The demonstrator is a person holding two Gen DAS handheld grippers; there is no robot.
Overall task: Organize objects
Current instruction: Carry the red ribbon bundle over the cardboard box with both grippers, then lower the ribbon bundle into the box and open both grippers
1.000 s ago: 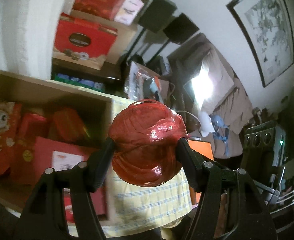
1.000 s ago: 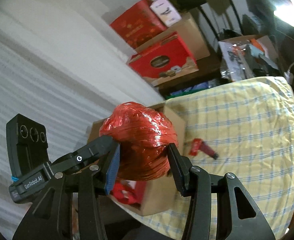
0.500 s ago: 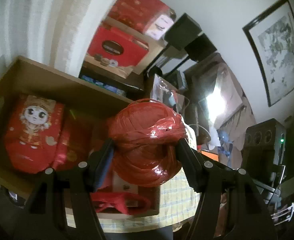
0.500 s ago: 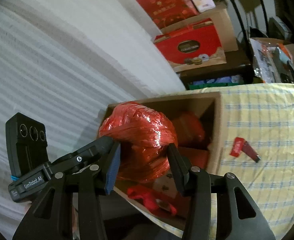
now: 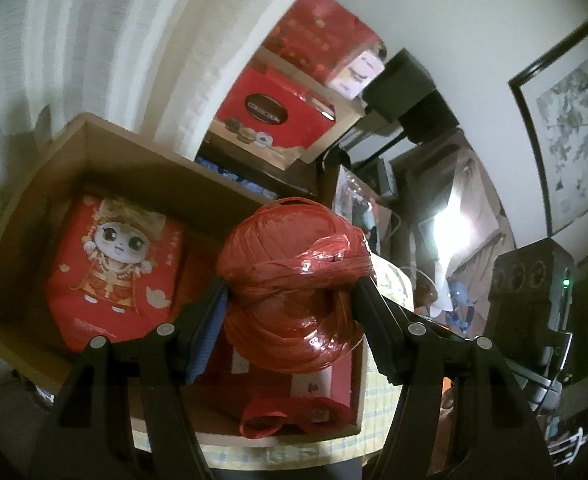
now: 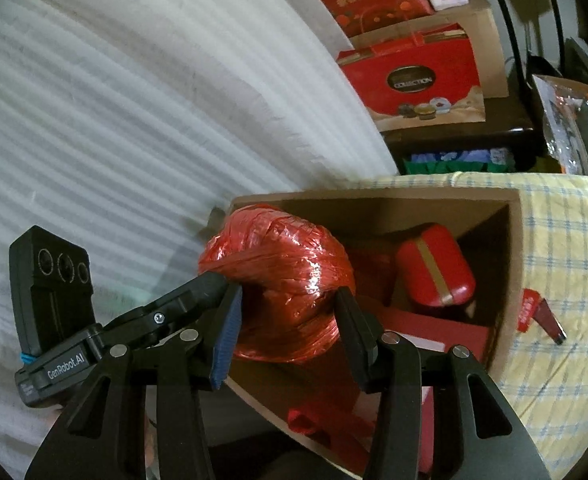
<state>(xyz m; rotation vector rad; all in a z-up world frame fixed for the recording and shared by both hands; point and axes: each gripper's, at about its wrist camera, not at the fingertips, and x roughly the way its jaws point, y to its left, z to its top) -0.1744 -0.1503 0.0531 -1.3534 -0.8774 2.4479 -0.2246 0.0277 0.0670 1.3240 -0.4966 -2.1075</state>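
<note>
Carrying red string ball (image 5: 294,292) to box (image 6: 511,280). Left tongs (image 5: 290,300) and right tongs (image 6: 288,312) both squeeze it. Box sits below tongs. Next: lower ball, let go.

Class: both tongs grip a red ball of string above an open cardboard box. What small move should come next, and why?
Probably lower the red ball of string straight down into the cardboard box. Both the left tongs and right tongs clamp it above the opening, and it hangs over the red packages inside, not yet resting.
</note>
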